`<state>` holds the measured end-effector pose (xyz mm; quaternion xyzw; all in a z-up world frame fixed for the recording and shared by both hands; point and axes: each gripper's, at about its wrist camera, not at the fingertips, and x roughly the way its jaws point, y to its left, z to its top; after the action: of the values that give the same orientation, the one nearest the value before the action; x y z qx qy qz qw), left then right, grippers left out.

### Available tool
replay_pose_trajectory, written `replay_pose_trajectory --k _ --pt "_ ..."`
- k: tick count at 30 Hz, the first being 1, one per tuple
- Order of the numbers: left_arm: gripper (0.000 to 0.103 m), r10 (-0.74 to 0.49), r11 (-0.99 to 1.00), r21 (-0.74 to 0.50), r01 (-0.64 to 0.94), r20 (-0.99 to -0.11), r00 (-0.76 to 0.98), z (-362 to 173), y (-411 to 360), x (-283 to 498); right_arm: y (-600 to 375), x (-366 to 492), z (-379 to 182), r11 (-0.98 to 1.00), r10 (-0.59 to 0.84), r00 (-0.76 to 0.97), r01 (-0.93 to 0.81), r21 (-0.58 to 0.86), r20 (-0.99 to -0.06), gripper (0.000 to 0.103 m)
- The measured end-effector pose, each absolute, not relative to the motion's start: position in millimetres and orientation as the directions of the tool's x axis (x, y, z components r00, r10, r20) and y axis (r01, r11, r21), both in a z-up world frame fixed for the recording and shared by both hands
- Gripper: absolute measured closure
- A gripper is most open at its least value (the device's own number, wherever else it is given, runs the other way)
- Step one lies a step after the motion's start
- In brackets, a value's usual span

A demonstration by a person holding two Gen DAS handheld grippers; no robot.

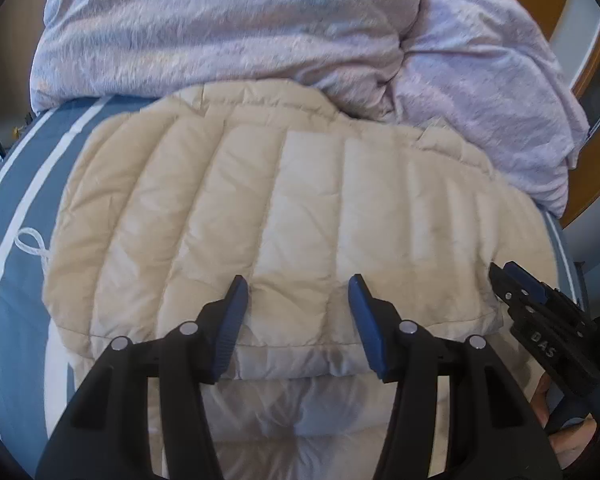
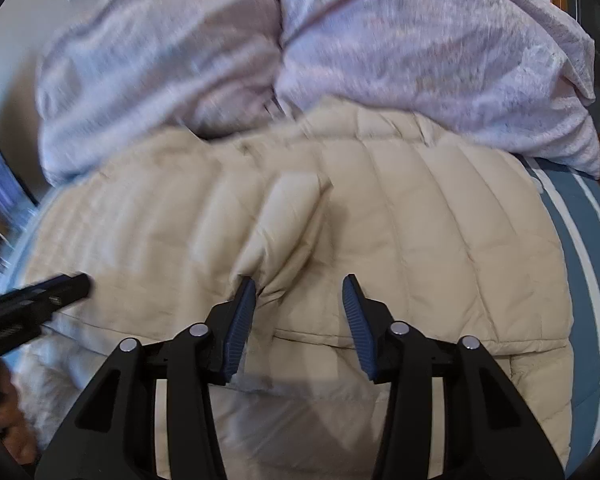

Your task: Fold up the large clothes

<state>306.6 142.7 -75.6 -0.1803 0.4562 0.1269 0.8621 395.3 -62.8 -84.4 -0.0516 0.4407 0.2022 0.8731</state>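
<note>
Beige quilted jacket [image 1: 268, 216] is lying folded on the striped bed [image 1: 16, 184]; I am holding my left tongs [image 1: 298, 286] and right tongs [image 2: 299, 285] released, hovering over its near edge.

A beige quilted puffer jacket [image 1: 284, 216] lies flat on a bed with a blue and white striped sheet [image 1: 28, 184]. Its padded channels run lengthwise, away from the viewer. The jacket is folded over on itself, so an upper layer ends in a straight hem near the front, with a paler, shinier layer [image 1: 300, 412] showing beneath it. Its far edge touches a heaped lilac duvet [image 1: 236, 28]. In the right wrist view, a small ridge of fabric [image 2: 288, 224] is bunched up near the middle.
</note>
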Motion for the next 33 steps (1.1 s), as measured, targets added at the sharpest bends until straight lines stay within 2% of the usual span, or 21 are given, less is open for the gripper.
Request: replay_pose_trajectory --k 1,7,9,10,11,12,17,23,31,33 --pt "0.050 0.057 0.901 -0.192 -0.389 -0.836 0.545 -80 145 308 -61 398 -91 0.921 0.274 0.523 -0.384 0.064 -0.807 0.069" --pt "0.050 0.044 0.896 -0.207 -0.392 -0.838 0.543 -86 151 302 -64 404 -97 0.929 0.254 0.511 -0.366 0.060 -0.821 0.068" --pt "0.045 0.019 0.899 -0.231 -0.373 -0.829 0.559 -78 151 291 -72 401 -90 0.923 0.286 0.489 -0.371 0.100 -0.824 0.056" --pt "0.039 0.013 0.900 -0.236 -0.366 -0.825 0.565 -74 151 286 -79 399 -85 0.920 0.307 0.479 -0.371 0.127 -0.823 0.037" --pt "0.036 0.009 0.902 -0.239 -0.358 -0.821 0.571 -70 150 279 -88 396 -79 0.917 0.326 0.474 -0.368 0.152 -0.818 0.023" --pt "0.034 0.007 0.907 -0.239 -0.347 -0.815 0.580 -65 151 267 -95 392 -73 0.915 0.339 0.474 -0.367 0.168 -0.813 0.020" --pt "0.033 -0.006 0.911 -0.250 -0.329 -0.804 0.595 -58 164 197 -148 361 -49 0.886 0.400 0.438 -0.408 0.219 -0.805 0.018" --pt "0.034 0.024 0.899 -0.241 -0.367 -0.808 0.588 -69 184 110 -222 318 -56 0.880 0.388 0.401 -0.430 0.204 -0.830 0.018" --pt "0.036 -0.042 0.850 -0.344 -0.399 -0.799 0.600 -89 195 30 -327 268 -77 0.910 0.366 0.367 -0.333 0.246 -0.855 0.019" --pt "0.040 -0.065 0.844 -0.366 -0.391 -0.794 0.604 -92 190 20 -343 257 -82 0.909 0.376 0.356 -0.320 0.266 -0.855 0.021"
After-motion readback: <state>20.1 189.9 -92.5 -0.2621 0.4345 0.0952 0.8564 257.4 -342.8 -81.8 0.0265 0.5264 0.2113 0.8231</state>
